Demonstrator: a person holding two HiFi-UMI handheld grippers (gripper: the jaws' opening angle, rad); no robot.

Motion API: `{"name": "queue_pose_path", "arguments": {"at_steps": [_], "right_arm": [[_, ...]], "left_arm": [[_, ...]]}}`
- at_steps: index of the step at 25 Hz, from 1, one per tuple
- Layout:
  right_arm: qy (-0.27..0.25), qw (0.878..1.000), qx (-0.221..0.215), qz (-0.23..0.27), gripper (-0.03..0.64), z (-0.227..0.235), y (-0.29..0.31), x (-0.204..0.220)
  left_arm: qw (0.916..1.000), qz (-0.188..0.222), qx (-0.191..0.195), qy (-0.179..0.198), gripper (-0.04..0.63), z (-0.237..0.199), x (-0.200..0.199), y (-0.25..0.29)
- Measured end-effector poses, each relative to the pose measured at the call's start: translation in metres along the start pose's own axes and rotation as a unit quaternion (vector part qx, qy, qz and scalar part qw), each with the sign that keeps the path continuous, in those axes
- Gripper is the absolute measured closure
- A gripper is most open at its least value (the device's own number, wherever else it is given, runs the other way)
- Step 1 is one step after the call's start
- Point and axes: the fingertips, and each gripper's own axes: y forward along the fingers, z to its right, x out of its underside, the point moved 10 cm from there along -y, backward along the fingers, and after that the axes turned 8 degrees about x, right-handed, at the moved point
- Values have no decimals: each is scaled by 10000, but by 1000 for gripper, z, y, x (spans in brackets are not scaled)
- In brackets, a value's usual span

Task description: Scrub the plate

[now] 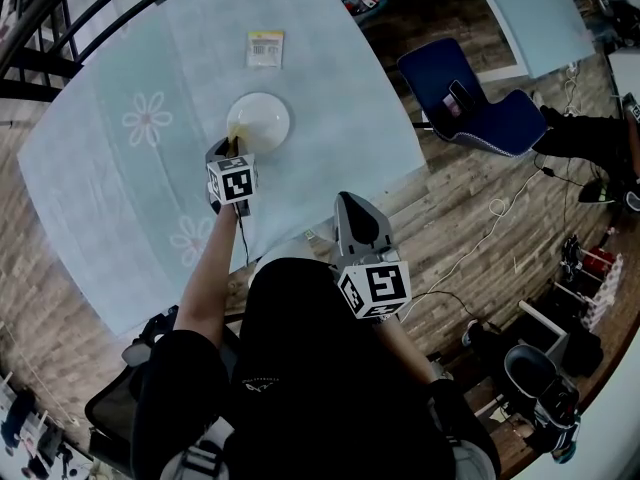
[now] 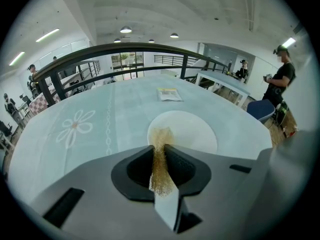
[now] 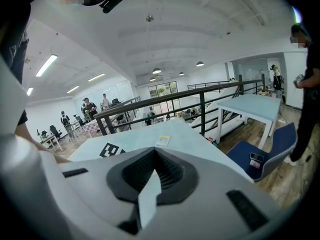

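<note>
A white round plate lies on the pale blue flowered tablecloth. My left gripper is shut on a golden wire scrubber. The scrubber's free end rests on the plate's near left rim. My right gripper hangs over the table's near edge, well clear of the plate, its jaws shut with nothing between them.
A small yellow packet lies on the cloth beyond the plate. A blue chair carrying a phone stands to the right on the wooden floor. A black railing runs behind the table.
</note>
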Motion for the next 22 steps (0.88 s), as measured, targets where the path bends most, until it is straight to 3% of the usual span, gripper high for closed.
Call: {"name": "queue_pose_path", "arguments": {"at_steps": [17,22], "right_arm": [[-194,9998,17,-85,615,5,-4,-2],[-278,9995,-92,-142,615,10,-4,-2]], "left_arm": [[9992,258,-311,-14,528,-12,-15,4],[9979,364,-500,-198,528,-16,-15,0]]}}
